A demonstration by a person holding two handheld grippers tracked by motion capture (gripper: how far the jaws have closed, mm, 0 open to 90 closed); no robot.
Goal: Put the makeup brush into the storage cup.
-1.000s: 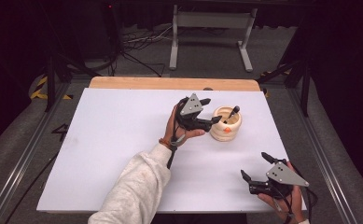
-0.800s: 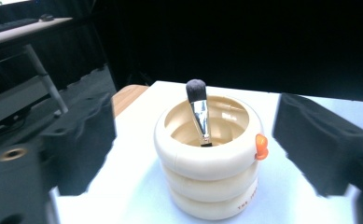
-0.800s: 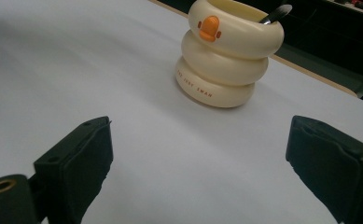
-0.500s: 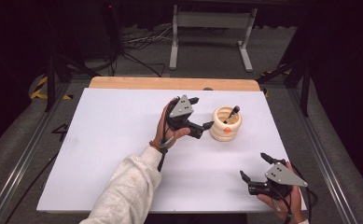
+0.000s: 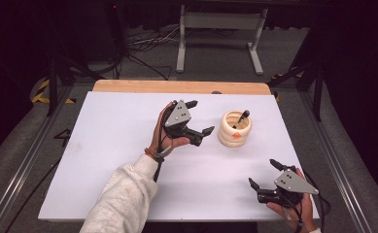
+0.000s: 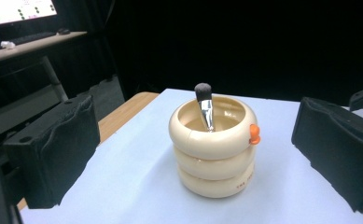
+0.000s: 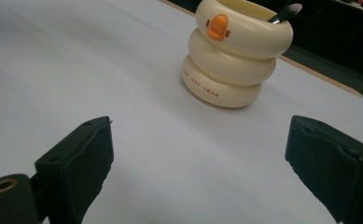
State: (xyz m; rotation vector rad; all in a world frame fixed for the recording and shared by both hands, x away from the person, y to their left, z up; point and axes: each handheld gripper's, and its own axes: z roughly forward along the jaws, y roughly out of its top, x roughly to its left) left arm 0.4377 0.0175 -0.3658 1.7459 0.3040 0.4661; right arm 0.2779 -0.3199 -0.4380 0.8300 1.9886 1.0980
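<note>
A cream cup (image 5: pixel 234 131) made of three stacked rings, with an orange duck bill on its top ring, stands right of the table's middle. A dark makeup brush (image 5: pixel 241 118) leans inside it, bristles up. My left gripper (image 5: pixel 200 117) hovers just left of the cup and is open. Its jaws have just been opening and nothing is between them. In the left gripper view the cup (image 6: pixel 214 149) and brush (image 6: pixel 205 107) stand ahead, apart from the pads (image 6: pixel 58 149). My right gripper (image 5: pixel 263 173) rests open near the front right corner, facing the cup (image 7: pixel 235 56).
A white sheet (image 5: pixel 104 145) covers the table, and a wooden strip (image 5: pixel 177 86) shows along the far edge. A metal stand (image 5: pixel 218 29) and cables lie on the floor behind. A lit monitor (image 6: pixel 16 9) sits on a desk far off.
My left gripper has drawn back leftward from the cup with its jaws spread wider. The brush stays in the cup. The right gripper has not moved.
</note>
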